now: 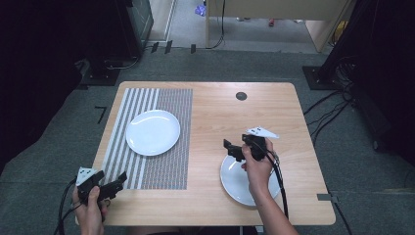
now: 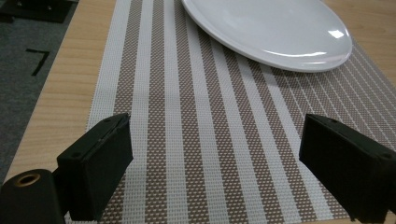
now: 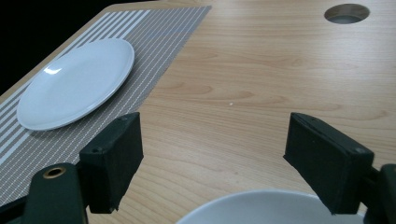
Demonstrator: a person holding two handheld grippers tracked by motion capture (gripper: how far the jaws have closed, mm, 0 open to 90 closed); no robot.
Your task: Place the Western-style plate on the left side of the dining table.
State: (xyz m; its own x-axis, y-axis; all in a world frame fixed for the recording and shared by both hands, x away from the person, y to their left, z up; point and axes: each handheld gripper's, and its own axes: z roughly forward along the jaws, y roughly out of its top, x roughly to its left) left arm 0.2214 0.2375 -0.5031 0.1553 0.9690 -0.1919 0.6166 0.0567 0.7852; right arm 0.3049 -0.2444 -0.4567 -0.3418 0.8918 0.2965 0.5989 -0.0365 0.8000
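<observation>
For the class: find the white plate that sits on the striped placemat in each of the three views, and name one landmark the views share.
High view: the plate on the placemat lies left of centre, on the mat's far half.
Left gripper view: the same plate is at the top, right of centre, cut by the upper edge.
Right gripper view: it lies at upper left.
Shared landmark: the striped placemat under it.
</observation>
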